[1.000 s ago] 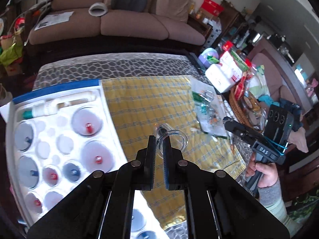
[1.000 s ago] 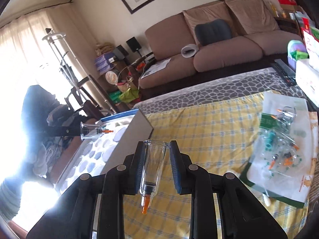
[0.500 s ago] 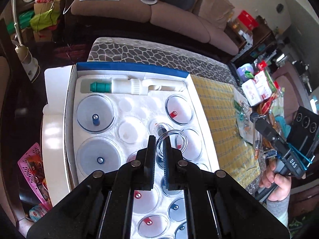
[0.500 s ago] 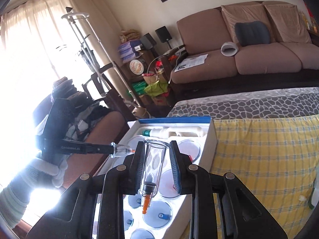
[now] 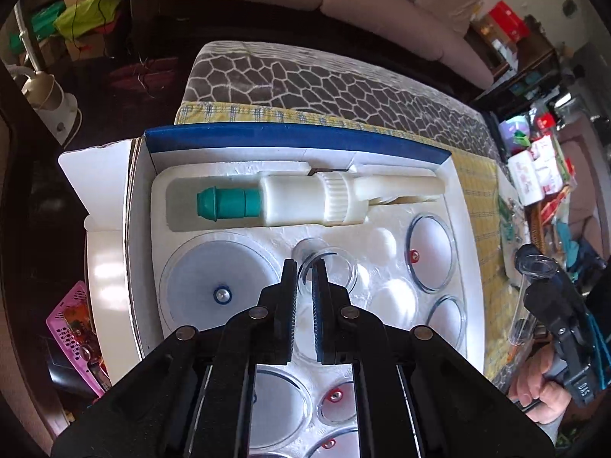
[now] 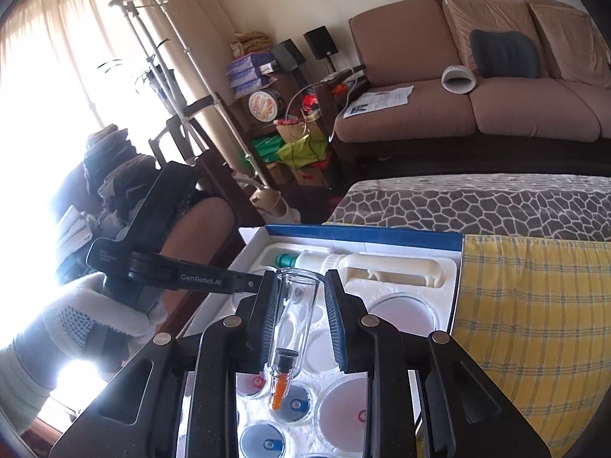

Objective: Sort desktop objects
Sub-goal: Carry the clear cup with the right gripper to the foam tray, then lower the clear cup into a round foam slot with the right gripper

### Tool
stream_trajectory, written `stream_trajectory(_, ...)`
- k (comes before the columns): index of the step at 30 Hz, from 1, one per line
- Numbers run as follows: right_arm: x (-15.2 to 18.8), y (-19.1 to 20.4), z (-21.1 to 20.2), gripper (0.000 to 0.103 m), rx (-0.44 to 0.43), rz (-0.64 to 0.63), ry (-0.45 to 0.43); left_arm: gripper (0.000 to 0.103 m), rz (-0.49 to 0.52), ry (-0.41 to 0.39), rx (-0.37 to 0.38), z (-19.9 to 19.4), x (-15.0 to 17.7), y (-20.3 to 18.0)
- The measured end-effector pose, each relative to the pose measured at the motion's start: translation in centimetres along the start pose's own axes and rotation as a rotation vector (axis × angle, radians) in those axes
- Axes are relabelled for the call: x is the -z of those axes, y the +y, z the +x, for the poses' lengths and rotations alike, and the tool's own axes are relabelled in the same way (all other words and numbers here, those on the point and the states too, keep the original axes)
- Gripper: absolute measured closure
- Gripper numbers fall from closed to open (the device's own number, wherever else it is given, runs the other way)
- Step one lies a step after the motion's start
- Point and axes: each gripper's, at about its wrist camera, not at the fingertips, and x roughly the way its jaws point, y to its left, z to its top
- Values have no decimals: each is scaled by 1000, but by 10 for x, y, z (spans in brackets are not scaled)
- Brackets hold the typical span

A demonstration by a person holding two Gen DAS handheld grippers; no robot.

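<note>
Small clear cup [image 5: 327, 271] pinched by rim in left gripper [image 5: 304, 273], now low over white foam tray [image 5: 382, 187], near pump [image 5: 320, 200]; a second ago over yellow cloth [image 6: 534, 305]. Right gripper [image 6: 299, 292] clamps tall clear cup [image 6: 294, 324], orange valve down, shifted from cloth to above tray. Tray box on patterned table [image 5: 324, 80]; brown sofa [image 6: 477, 107] behind.

Small clear cup [image 5: 327, 270]: glass-like, rim pinched between the left fingers [image 5: 287, 297], mouth facing the camera, hanging over a bare foam well just ahead of the fingertips.

Tall clear cup [image 6: 293, 324]: cylindrical, orange valve tip pointing down, clamped lengthwise between the right fingers [image 6: 336, 316], mouth level with the fingertips.
</note>
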Motion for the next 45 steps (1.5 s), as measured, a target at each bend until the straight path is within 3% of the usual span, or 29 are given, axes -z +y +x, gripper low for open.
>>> stream_trajectory(4,0,-7,9,78,-5,2,1,93,24,-1,-16,7,-6,-5)
stream_trajectory(7,0,-5,16,78,-6,1,1,80,31,-17,-21,6,-7,-9)
stream_trajectory(9,0,-4,18,78,-14,0,-1,65,33,-53,-6,-3,-4,-11)
stream_trajectory(11,-2,-4,22,78,-11,-5,1,53,12,-90,98,-16,0,-10)
stream_trajectory(13,-4,-5,29,78,-8,-8,14,52,-49,-107,221,-25,4,-3)
stream_trajectory(18,-10,-1,57,78,4,-46,68,52,-184,-105,397,-27,8,20)
stream_trajectory(22,-8,12,64,78,-5,-126,51,51,-276,-83,555,-17,5,44)
stream_trajectory(26,0,24,71,78,35,-249,70,51,-299,-108,640,-18,6,58)
stream_trajectory(28,3,34,76,78,60,-325,81,49,-283,-82,686,-13,3,58)
stream_trajectory(33,15,64,81,78,80,-502,74,47,-222,-41,684,-4,-1,44)
stream_trajectory(35,20,71,85,78,116,-556,76,59,-182,-36,654,-4,-2,38)
stream_trajectory(37,22,72,85,78,127,-572,74,60,-170,-46,632,-7,0,36)
stream_trajectory(40,21,63,83,78,128,-557,72,78,-177,-85,586,-14,3,39)
stream_trajectory(45,17,57,85,78,130,-563,79,81,-164,-92,565,-15,-1,35)
